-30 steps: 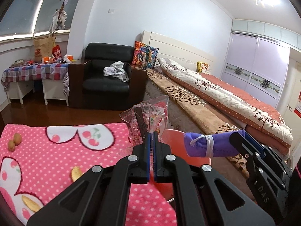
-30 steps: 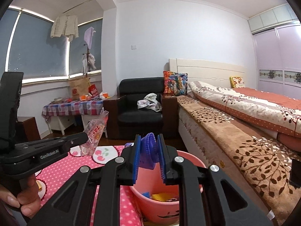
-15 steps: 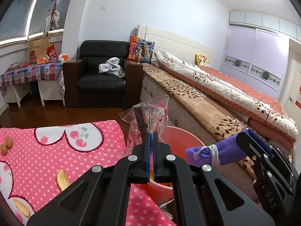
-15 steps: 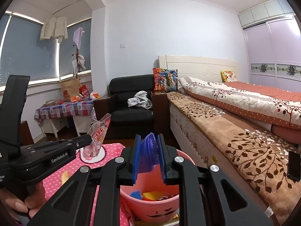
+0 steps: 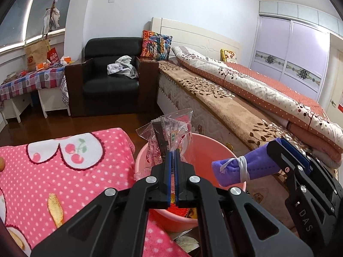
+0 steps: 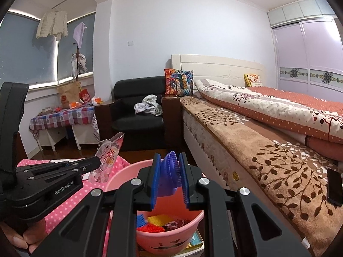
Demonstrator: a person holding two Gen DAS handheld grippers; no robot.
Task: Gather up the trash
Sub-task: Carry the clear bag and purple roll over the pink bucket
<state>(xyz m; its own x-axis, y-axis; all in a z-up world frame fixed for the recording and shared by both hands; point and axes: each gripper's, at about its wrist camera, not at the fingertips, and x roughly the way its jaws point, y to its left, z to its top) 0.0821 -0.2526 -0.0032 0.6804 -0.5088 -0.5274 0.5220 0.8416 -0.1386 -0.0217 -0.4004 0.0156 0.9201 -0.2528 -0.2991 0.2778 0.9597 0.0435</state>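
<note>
My left gripper (image 5: 173, 153) is shut on a clear plastic snack wrapper (image 5: 169, 132) with red print, held just over the near rim of the pink bucket (image 5: 216, 150). The same wrapper (image 6: 109, 156) shows at the left gripper's tip in the right wrist view. My right gripper (image 6: 169, 160) is shut on a rolled purple cloth (image 6: 170, 172) tied with white string, held above the pink bucket (image 6: 126, 172). From the left wrist view the purple cloth (image 5: 240, 167) sticks out over the bucket's right side. Coloured trash (image 6: 158, 222) lies inside the bucket.
A pink polka-dot blanket (image 5: 53, 171) with peel scraps (image 5: 54, 207) lies left of the bucket. A bed (image 5: 246, 98) runs along the right. A black armchair (image 5: 111, 75) and a table with a checked cloth (image 5: 27, 81) stand behind. A phone (image 6: 334, 188) rests on the bed edge. A hand (image 6: 19, 235) holds the left gripper.
Both grippers have moved toward the pink bucket and lower, so it looks larger and closer. The wrapper and purple cloth remain gripped and now hang over the bucket.
</note>
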